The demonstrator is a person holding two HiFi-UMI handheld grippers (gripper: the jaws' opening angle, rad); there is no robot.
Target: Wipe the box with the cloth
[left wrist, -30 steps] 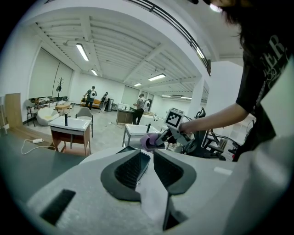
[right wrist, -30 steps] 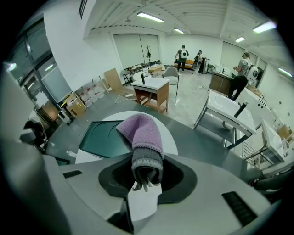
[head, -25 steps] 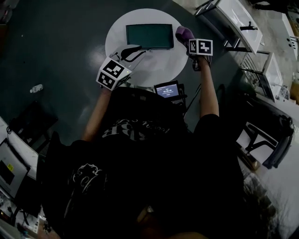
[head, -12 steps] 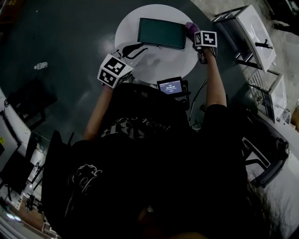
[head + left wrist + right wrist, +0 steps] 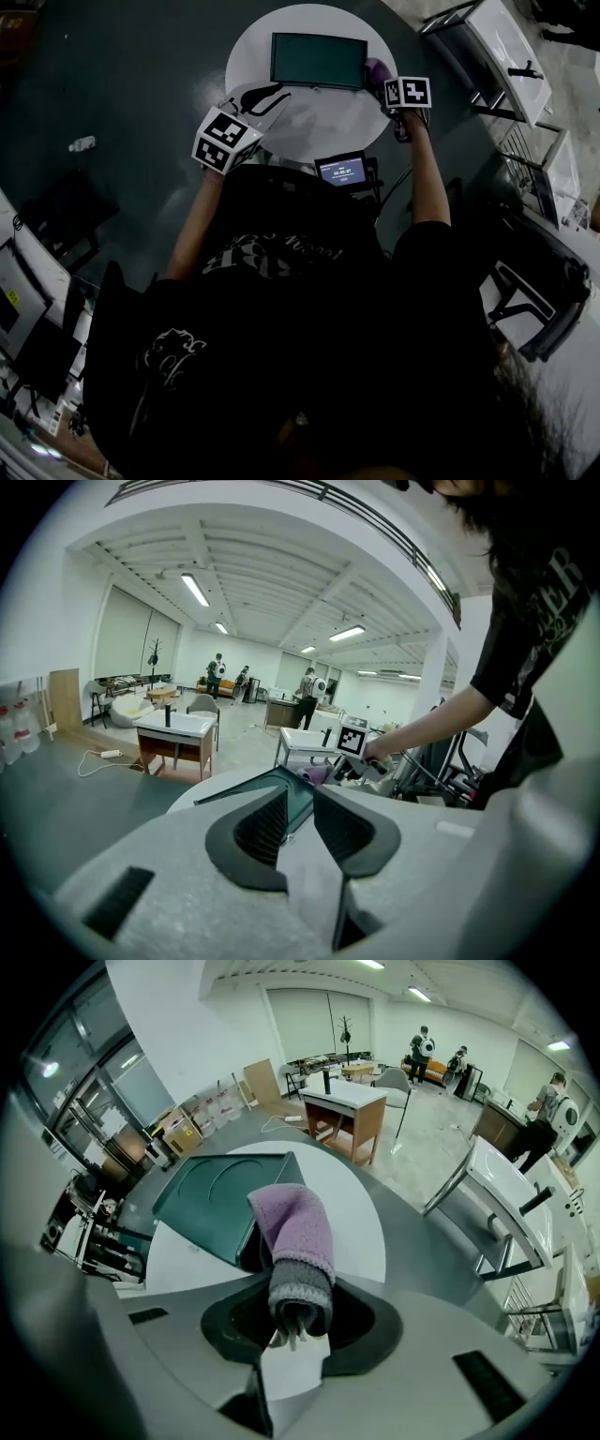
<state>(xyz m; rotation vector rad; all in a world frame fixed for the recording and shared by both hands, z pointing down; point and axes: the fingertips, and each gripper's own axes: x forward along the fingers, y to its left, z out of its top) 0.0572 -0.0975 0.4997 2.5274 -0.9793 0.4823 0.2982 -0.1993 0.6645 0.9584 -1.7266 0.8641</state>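
On the round white table (image 5: 309,117) our green box (image 5: 319,60) lies flat, its inside hidden. Our right gripper (image 5: 298,1312) pinches the purple cloth (image 5: 292,1232) just beside the box's right end. Only the right gripper view shows the cloth's grey band. Our left gripper (image 5: 300,803) stands spread, empty.

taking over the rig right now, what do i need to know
Left gripper: jaws apart, empty, over the near left of the round table, aimed at the box.
Right gripper: shut on the purple cloth, held at the box's right end.
Done: cloth in grasp.
Left to do: wipe the box's green top; whether the cloth touches it can't be told.
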